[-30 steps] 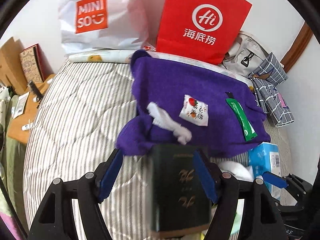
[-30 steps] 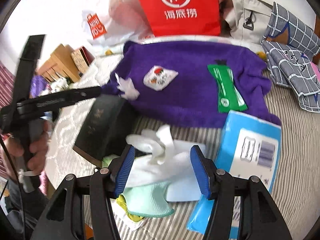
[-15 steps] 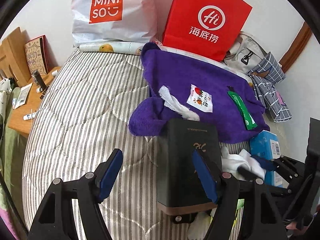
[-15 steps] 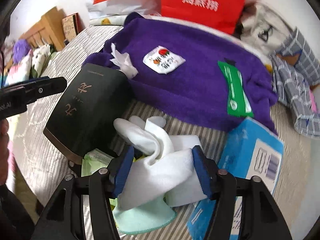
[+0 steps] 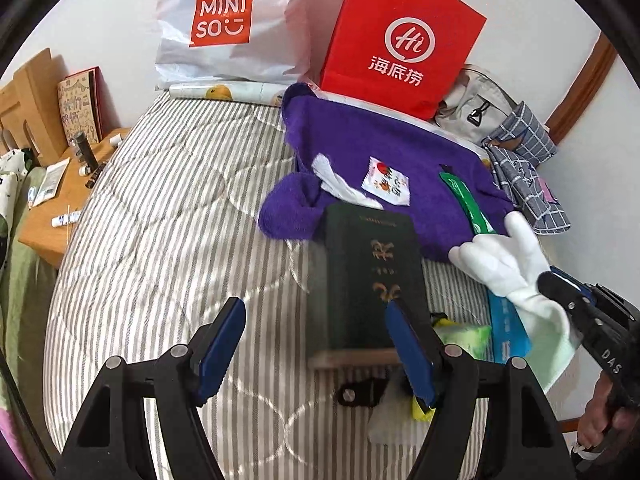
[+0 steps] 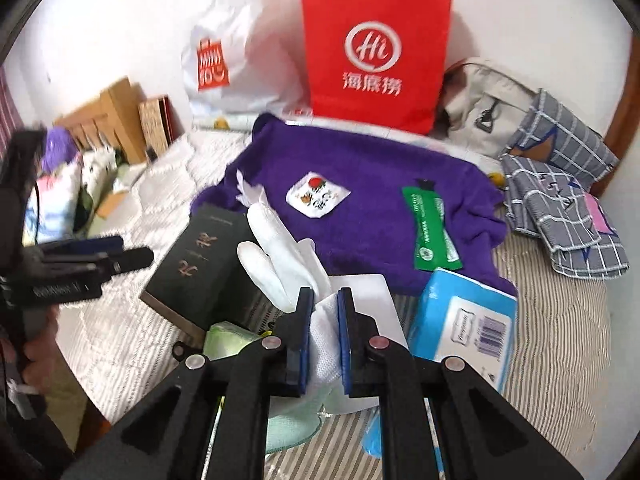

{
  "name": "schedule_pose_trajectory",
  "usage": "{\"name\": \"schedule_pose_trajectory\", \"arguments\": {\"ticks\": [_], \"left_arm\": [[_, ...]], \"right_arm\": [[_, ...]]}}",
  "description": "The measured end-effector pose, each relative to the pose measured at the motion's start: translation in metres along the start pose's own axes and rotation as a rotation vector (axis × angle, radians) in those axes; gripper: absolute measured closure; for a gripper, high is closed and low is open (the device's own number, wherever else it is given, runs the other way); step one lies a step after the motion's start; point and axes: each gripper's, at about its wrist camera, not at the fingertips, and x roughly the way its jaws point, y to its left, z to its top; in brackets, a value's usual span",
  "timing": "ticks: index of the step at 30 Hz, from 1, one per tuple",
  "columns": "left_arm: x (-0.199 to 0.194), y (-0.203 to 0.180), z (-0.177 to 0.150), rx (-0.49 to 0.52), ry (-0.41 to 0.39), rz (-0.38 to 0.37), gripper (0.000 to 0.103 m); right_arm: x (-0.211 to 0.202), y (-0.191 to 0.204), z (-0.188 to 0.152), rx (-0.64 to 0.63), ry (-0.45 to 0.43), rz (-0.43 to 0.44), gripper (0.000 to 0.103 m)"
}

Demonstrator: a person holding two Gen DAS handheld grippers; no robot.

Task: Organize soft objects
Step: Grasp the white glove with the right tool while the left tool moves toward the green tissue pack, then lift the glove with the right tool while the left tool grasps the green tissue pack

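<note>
Right claw (image 6: 323,334): clenched on the white glove (image 6: 280,256); its jaws have just been closing, and the blue pads now pinch the glove's cuff between them, low in the middle of the right wrist view.
White glove: lifted, with its fingers pointing toward the upper left of that view, over the corner of the dark green box (image 6: 200,264); in the left wrist view it hangs at the right edge (image 5: 508,256), held by the right claw (image 5: 560,284) coming in from the lower right.
Left claw (image 5: 316,354): released, jaws standing wide with nothing between the pads; its right finger overlaps the lower right corner of the dark green box (image 5: 368,276) in the left wrist view, but whether it touches I cannot tell.
Purple sweater (image 6: 368,208): spread across the middle of the bed (image 5: 160,240), in front of the red paper bag (image 6: 376,56) and the white Miniso bag (image 6: 224,60).
On the sweater: a small white packet (image 6: 318,196), a green sachet (image 6: 432,232) and a crumpled white tissue (image 5: 340,184) by the sleeve.
Blue tissue pack (image 6: 468,316): on the striped bed just right of the right claw, touching the sweater's lower edge.
Pale green cloth (image 6: 228,336): under the box and glove, partly hidden.
Checked fabric (image 6: 560,200): right edge of the bed, beside a grey bag (image 6: 480,104).
</note>
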Motion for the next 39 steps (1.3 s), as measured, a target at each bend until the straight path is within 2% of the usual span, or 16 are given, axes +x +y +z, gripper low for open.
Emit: {"name": "schedule_pose_trajectory", "arguments": {"ticks": [3, 8, 11, 16, 20, 24, 26, 33, 35, 37, 39], "left_arm": [[-0.003, -0.002, -0.01, 0.001, 0.003, 0.003, 0.032], [-0.01, -0.005, -0.025, -0.012, 0.003, 0.007, 0.032], [-0.011, -0.007, -0.032, -0.02, 0.009, 0.011, 0.032], [-0.011, -0.009, -0.039, -0.015, 0.014, 0.015, 0.032], [-0.006, -0.007, -0.043, -0.025, 0.024, 0.011, 0.032], [0.002, -0.008, -0.046, -0.021, 0.039, 0.001, 0.032], [0.006, -0.01, -0.048, -0.016, 0.047, -0.007, 0.032], [0.018, -0.011, -0.056, -0.013, 0.072, -0.022, 0.032], [0.019, -0.01, -0.056, -0.019, 0.075, -0.029, 0.032], [0.02, -0.009, -0.057, -0.019, 0.077, -0.035, 0.032], [0.02, -0.01, -0.059, -0.012, 0.076, -0.037, 0.032]], "right_arm": [[-0.011, -0.003, -0.01, 0.028, -0.019, 0.037, 0.091], [-0.013, -0.003, -0.032, 0.042, 0.0, 0.06, 0.091], [-0.022, -0.003, -0.043, 0.054, -0.024, 0.099, 0.091], [-0.002, -0.004, -0.046, 0.069, 0.002, 0.127, 0.09], [0.002, -0.002, -0.046, 0.043, -0.004, 0.111, 0.079], [-0.004, 0.001, -0.053, 0.017, 0.013, 0.113, 0.059], [-0.007, 0.005, -0.06, -0.001, 0.037, 0.131, 0.059], [-0.009, 0.019, -0.089, -0.078, 0.058, 0.076, 0.059], [-0.013, 0.021, -0.093, -0.074, 0.044, 0.08, 0.055], [-0.011, 0.023, -0.094, -0.07, 0.041, 0.098, 0.046], [-0.001, 0.027, -0.094, -0.072, 0.058, 0.087, 0.047]]}}
